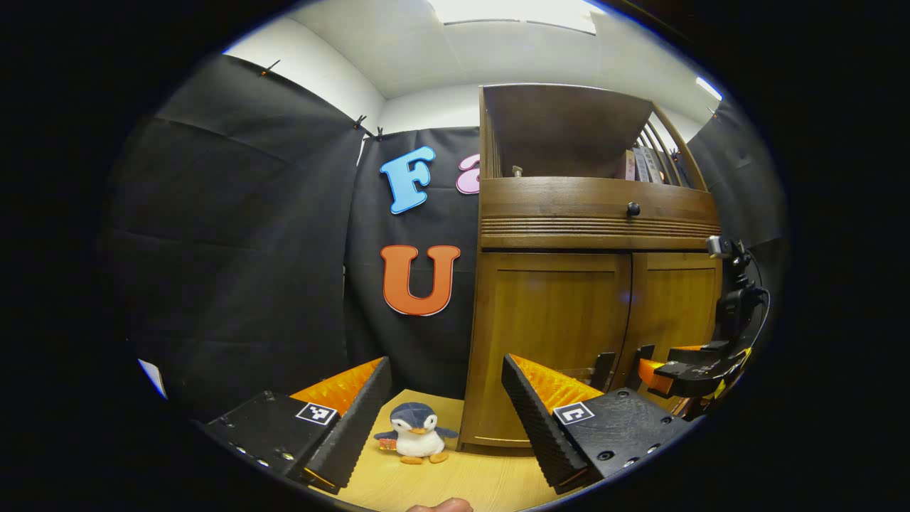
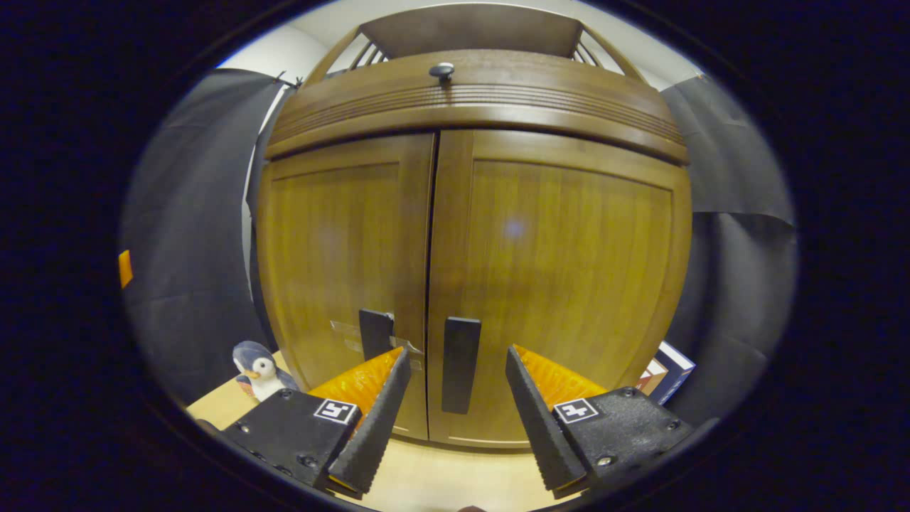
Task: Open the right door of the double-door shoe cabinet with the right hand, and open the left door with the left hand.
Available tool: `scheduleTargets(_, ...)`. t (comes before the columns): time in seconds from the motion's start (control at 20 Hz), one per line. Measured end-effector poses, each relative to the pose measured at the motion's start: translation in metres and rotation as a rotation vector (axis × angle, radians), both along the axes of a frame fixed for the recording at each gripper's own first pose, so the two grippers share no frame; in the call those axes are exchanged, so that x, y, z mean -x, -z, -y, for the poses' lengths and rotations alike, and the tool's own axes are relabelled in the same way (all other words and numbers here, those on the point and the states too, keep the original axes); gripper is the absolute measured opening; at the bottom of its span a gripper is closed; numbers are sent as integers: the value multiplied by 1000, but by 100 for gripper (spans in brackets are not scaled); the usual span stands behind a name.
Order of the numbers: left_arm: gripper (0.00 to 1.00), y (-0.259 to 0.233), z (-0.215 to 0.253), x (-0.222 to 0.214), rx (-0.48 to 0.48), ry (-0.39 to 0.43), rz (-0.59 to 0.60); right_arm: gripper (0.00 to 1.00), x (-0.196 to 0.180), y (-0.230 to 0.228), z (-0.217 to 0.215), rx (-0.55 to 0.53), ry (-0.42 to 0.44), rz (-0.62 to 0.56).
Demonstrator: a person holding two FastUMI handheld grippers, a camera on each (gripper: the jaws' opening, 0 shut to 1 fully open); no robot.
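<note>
1. In the right gripper view, the right gripper (image 2: 455,419) is nearest the camera. Its two fingers stand spread apart and hold nothing.
2. The handle of the right door (image 2: 460,364), a dark upright bar, appears between the two fingers. Whether either finger touches it cannot be told.
3. The handle of the left door (image 2: 375,333) stands just beyond the left-hand finger, partly hidden by it.
4. The right door (image 2: 561,277) and the left door (image 2: 334,249) are both shut and meet at a narrow vertical seam.
5. The shoe cabinet (image 2: 469,92) carries a ribbed band above the doors, with a small round knob (image 2: 441,70) at the middle.
6. The cabinet stands on a light wooden desk (image 2: 426,483). A penguin toy (image 2: 257,370) sits on the desk to the left of the cabinet; a book (image 2: 668,373) leans at its right side.
7. In the left gripper view, the left gripper (image 1: 444,419) is spread apart and holds nothing. It hangs over the desk, apart from the cabinet and facing its left front corner.
8. The penguin toy lies between the left gripper's fingers, farther off on the desk.
9. The right gripper shows at the right edge of that view, close to the door handles.
</note>
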State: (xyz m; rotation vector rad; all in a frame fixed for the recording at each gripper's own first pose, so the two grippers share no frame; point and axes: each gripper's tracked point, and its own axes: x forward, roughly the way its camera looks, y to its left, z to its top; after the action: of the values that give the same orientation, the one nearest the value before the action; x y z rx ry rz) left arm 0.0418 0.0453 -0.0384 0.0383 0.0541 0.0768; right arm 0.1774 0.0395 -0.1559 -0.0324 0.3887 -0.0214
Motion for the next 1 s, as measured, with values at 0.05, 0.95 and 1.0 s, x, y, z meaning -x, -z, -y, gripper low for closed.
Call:
scheduleTargets(0.05, 94, 0, -1, 0, -1, -5, -2, 85, -5, 5, 2, 3, 10, -15)
scheduleTargets(0.95, 95, 11, -26, -15, 20, 9, -37, 33, -40, 45, 4, -58, 119, -77)
scheduleTargets(1.0, 94, 10, -24, -15, 19, 16, -37, 31, -39, 44, 4, -61, 119, -79)
